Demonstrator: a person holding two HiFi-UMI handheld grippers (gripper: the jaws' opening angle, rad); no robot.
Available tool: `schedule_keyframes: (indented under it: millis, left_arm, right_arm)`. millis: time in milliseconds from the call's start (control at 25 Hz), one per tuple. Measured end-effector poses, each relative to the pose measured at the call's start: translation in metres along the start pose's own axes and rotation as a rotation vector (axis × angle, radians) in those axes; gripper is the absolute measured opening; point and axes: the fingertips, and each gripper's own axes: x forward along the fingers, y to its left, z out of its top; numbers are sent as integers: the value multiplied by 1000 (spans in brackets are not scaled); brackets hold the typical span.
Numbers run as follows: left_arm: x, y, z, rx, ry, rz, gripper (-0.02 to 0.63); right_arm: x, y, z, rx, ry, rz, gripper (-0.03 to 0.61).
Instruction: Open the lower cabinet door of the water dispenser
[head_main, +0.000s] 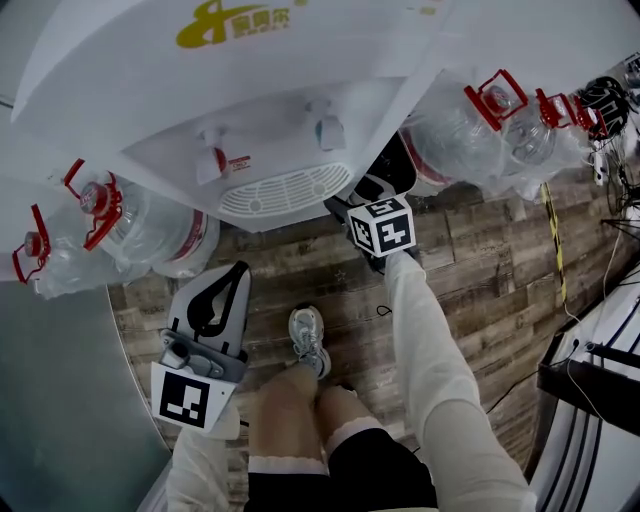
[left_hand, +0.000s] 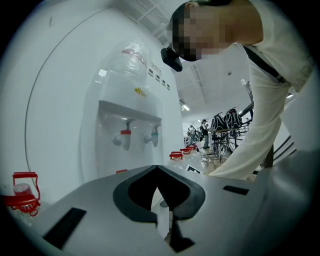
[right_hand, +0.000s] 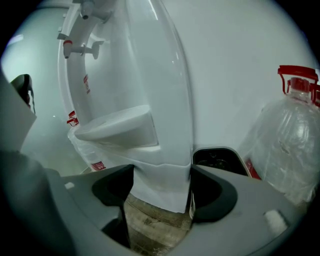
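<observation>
1. Head view: the dispenser fills the top of the frame, with bottles on either side of it on the plank floor. The right tongs reach in at centre, just under the dispenser's right front corner. That is low, where the cabinet door would be, though the overhang hides the door itself. The left tongs hang at lower left, well apart from the dispenser and probably parked so they don't block a swinging door. A shoe stands between the two tools.

2. Left gripper view: the left tongs are pressed together at the tips with nothing between them. The dispenser and its taps sit well ahead at centre left.

3. Right gripper view: the right tongs are spread wide. A white lower panel, which I take to be the door, stands between them at bottom centre. The pads flank it, and I cannot see them pressing on it. Its bottom edge hangs clear of the floor. A dark opening just to its right is likely the cabinet's inside, so the door looks already ajar.
</observation>
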Motion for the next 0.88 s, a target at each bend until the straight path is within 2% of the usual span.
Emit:
schedule_keyframes:
  millis: [280, 560, 880]
  left_arm:
    - [0, -7, -2, -10, 6, -1, -2]
    - [-2, -19, 14, -12, 7, -9, -2]
    - [-12, -40, 33, -25, 8, -23, -2]
  right_arm:
    - [-9, 5, -6, 47, -10, -3, 348]
    - [-35, 20, -27, 99, -22, 4, 347]
    - [-69, 53, -60, 87, 28, 20, 347]
